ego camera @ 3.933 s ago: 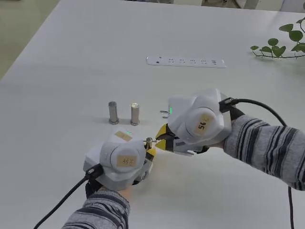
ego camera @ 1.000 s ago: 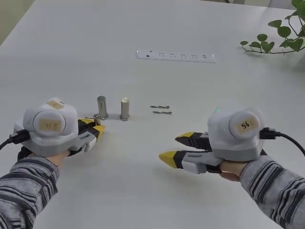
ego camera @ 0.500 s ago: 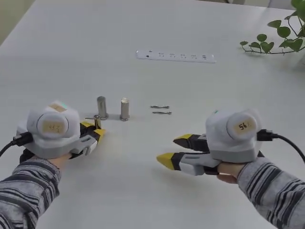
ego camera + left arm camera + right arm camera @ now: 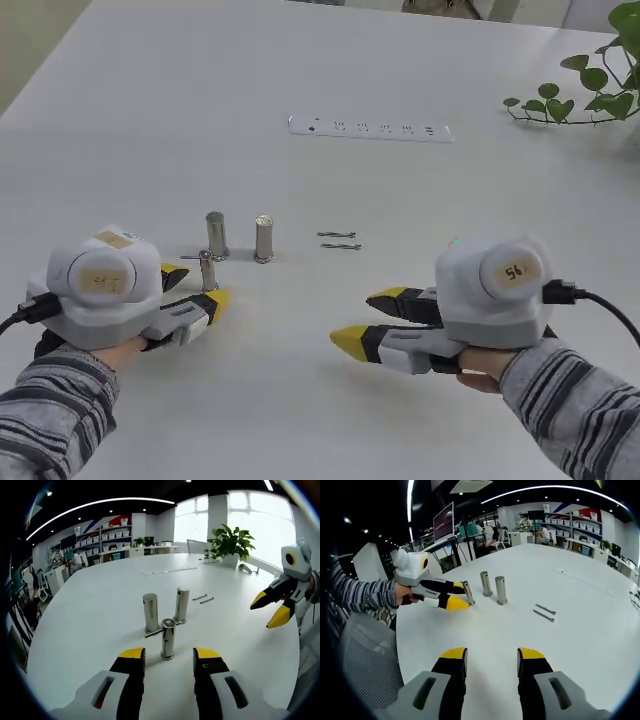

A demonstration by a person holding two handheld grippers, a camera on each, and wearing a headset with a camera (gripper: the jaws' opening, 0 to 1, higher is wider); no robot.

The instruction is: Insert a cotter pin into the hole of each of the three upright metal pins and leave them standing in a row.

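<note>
White table (image 4: 300,80) holds upright metal pin (image 4: 167,639), cotter pin (image 4: 153,632) horizontal.

On the surface (image 4: 300,60), left of centre: rear left pin (image 4: 216,235) and rear right pin (image 4: 264,238) upright side by side. Just before them, front pin (image 4: 207,270) upright between the spread left tongs (image 4: 197,286), crosswise cotter pin (image 4: 152,631) through it. Right of the pair: two loose cotter pins (image 4: 337,235), parallel. Nearer, well right: right tongs (image 4: 365,317), spread. Far behind: power strip (image 4: 370,128); plant (image 4: 590,95) at far right.
</note>
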